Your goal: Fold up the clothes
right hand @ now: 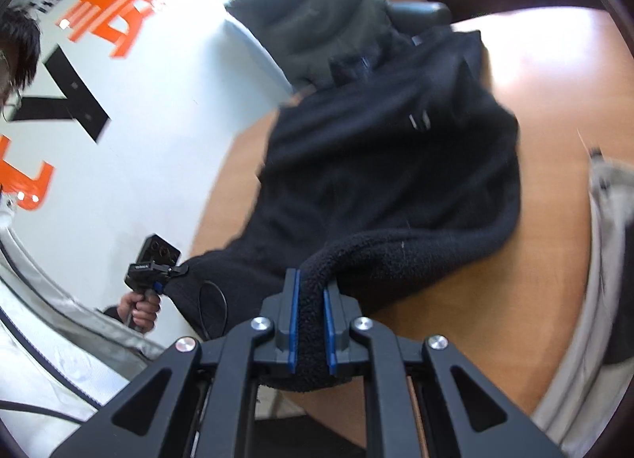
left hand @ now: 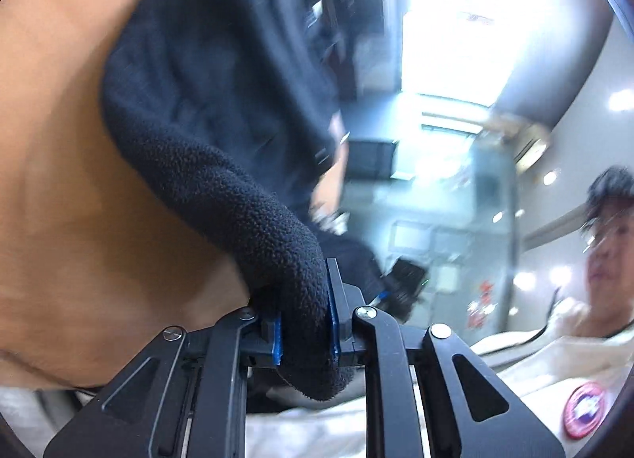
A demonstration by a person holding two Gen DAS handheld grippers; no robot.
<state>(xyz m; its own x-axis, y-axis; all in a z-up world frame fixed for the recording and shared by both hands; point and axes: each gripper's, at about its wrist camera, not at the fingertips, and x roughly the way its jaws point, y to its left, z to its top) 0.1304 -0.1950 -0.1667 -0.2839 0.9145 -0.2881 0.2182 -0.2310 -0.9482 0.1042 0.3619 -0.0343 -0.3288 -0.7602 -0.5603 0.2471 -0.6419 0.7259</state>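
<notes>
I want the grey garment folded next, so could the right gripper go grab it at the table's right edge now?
Probably not yet. The right gripper is shut on the black fleece jacket, so it would have to let go first. The grey garment lies uncovered beside the fleece on the wooden table.

Black fleece [left hand: 222, 140] in left hand-held gripper [left hand: 307, 333]

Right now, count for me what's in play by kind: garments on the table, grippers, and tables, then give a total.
Black fleece garments: 1, pinched at its edges by both grippers
Light grey garments: 1, at the table's edge
Black two-finger grippers with blue pads: 2, left gripper and right gripper
Orange-brown wooden tables: 1
Total: 5
</notes>
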